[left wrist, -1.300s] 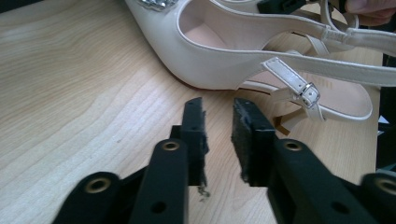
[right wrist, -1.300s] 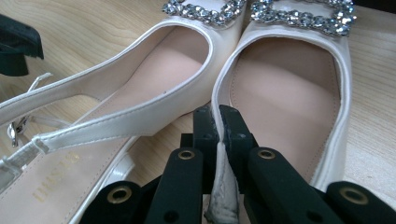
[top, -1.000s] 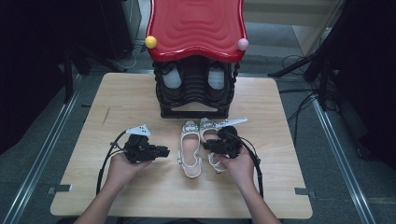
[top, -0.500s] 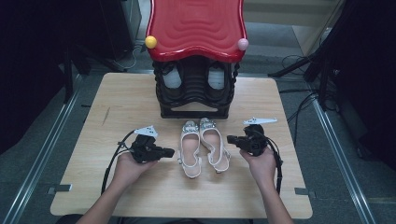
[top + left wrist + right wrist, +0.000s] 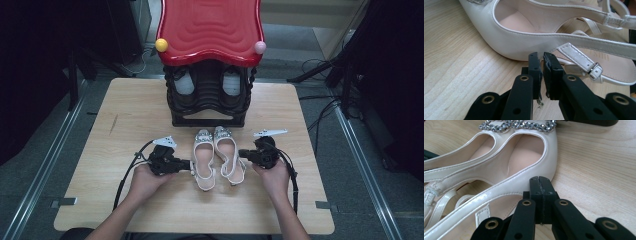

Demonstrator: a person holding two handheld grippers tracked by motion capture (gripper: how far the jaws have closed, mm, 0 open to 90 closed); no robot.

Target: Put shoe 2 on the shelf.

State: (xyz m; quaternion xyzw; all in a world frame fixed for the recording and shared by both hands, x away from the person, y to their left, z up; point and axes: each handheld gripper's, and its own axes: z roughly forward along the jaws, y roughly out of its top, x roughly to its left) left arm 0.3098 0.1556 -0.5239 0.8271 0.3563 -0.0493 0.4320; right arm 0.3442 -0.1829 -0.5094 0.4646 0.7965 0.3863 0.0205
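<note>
Two white slingback shoes (image 5: 219, 157) lie side by side on the counter (image 5: 125, 120) before the rack (image 5: 209, 97). Left claw (image 5: 191, 165) and right claw (image 5: 241, 153), both pressed together and empty, flank them; a hard nudge could skew the pair.

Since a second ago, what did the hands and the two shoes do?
The right gripper let go of the right shoe, swung out to that shoe's outer side, and its jaws closed empty against it. The left gripper slid in toward the left shoe, its jaws closing with nothing between them. The right shoe now lies closer beside the left one. The black rack with the red seat stayed.
</note>
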